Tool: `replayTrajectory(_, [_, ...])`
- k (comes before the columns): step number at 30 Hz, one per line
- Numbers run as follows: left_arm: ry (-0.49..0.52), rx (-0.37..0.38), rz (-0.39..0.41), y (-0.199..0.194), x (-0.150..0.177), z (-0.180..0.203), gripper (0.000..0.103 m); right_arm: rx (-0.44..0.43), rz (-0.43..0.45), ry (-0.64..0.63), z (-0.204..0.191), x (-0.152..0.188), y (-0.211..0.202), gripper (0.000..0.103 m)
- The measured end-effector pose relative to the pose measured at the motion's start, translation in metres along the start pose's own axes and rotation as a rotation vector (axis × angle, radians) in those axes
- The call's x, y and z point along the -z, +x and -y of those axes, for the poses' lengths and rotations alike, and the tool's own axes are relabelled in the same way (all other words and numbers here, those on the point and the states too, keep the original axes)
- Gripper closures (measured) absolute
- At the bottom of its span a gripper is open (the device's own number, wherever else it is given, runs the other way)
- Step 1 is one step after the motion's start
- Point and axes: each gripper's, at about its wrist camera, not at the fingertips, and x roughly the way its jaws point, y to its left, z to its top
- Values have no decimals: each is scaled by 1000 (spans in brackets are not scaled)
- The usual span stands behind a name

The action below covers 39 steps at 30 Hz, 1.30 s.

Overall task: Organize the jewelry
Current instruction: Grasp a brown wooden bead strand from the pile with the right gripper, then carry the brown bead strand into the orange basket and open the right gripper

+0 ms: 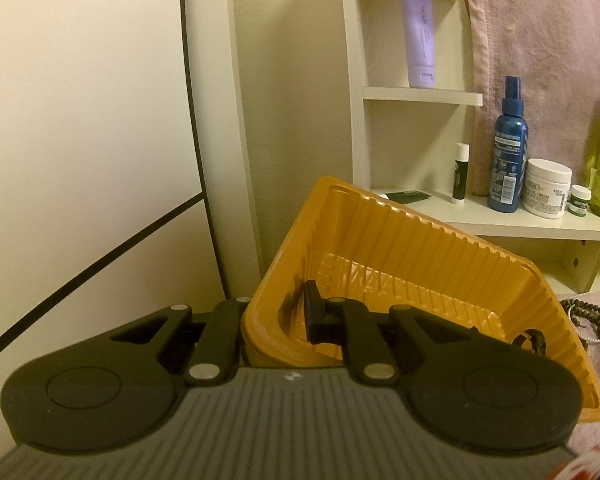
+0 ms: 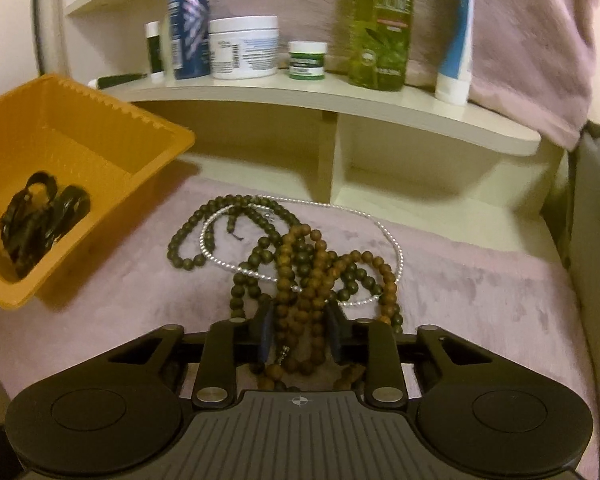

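My left gripper (image 1: 278, 316) is shut on the near left rim of an orange plastic tray (image 1: 400, 256) and holds it tilted. One finger is inside the tray, the other is hidden outside its wall. The tray (image 2: 60, 148) holds a dark bracelet bundle (image 2: 40, 216). A pile of necklaces lies on the pink cloth: brown beads (image 2: 308, 280), dark green beads (image 2: 224, 216) and a silver chain (image 2: 380, 220). My right gripper (image 2: 300, 328) is partly closed around the brown bead strands.
A cream shelf (image 2: 340, 100) behind the pile carries a blue spray bottle (image 2: 188, 20), a white jar (image 2: 244, 46), a small green jar (image 2: 307, 60), a green bottle (image 2: 380, 24) and a white tube (image 2: 456, 40). A grey cushion (image 2: 596, 220) lies at right.
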Motion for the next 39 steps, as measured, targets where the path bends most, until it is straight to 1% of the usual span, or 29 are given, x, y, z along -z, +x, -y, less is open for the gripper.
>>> replayTrajectory(1, [-1,0,1,0,0,0,92,-4,-5,4,1,0,-1,83])
replayTrajectory(2, [-1,0,1,0,0,0,92,-10,-10,13,2,0,-3,89])
replayTrajectory(4, [-1,0,0,0,0,0,92,-19,-16,45,5,1,-7,89])
replayTrajectory(7, [1,1,-2,0,0,0,92,-52,-17,143,14,3,-14,89])
replayTrajectory(11, [4,4,-1,-1,0,0,92,-95,7,235,26,-1,-29,89])
replayTrajectory(20, [0,4,-4,0,-1,0,92,-129,78,241,33,-32,-66,89])
replayTrajectory(24, [1,9,-1,0,-1,0,92,-138,103,227,30,-49,-79,89])
replayTrajectory(32, [1,8,-5,0,-1,0,92,-239,176,210,3,-87,-92,89])
replayTrajectory(39, [0,13,-3,-1,-2,-1,92,-345,223,186,-33,-121,-84,89])
